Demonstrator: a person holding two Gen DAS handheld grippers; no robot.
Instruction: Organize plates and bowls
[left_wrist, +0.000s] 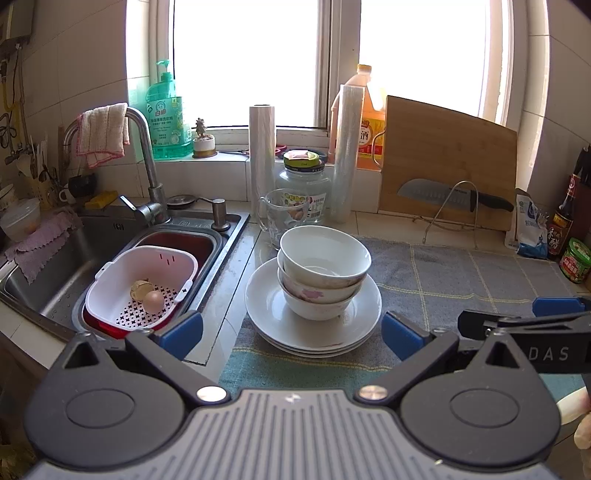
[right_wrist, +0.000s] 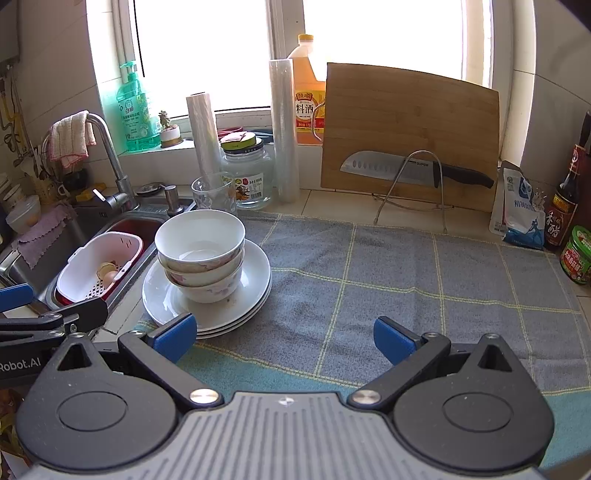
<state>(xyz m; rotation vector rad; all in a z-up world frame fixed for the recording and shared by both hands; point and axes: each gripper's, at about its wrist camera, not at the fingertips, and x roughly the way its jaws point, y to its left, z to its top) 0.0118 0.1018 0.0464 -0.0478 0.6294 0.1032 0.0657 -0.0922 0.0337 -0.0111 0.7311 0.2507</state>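
Three white bowls (left_wrist: 322, 271) (right_wrist: 201, 254), the lower ones with pink flowers, sit nested on a stack of white plates (left_wrist: 269, 314) (right_wrist: 255, 275) at the left end of a grey checked cloth (right_wrist: 406, 280). My left gripper (left_wrist: 291, 332) is open just in front of the plates, its blue pads level with the stack's near rim, nothing between them. My right gripper (right_wrist: 284, 338) is open too, hovering over the cloth to the right of the stack and holding nothing. Each gripper shows at the edge of the other's view.
A steel sink (left_wrist: 59, 273) with a white colander (left_wrist: 110, 291) holding an egg lies left of the stack. Behind stand a glass cup (left_wrist: 277, 214), a jar (left_wrist: 304, 181), two film rolls (left_wrist: 261, 155), a cutting board (right_wrist: 410, 129) with a knife (right_wrist: 399, 168), and bottles at right (right_wrist: 565, 206).
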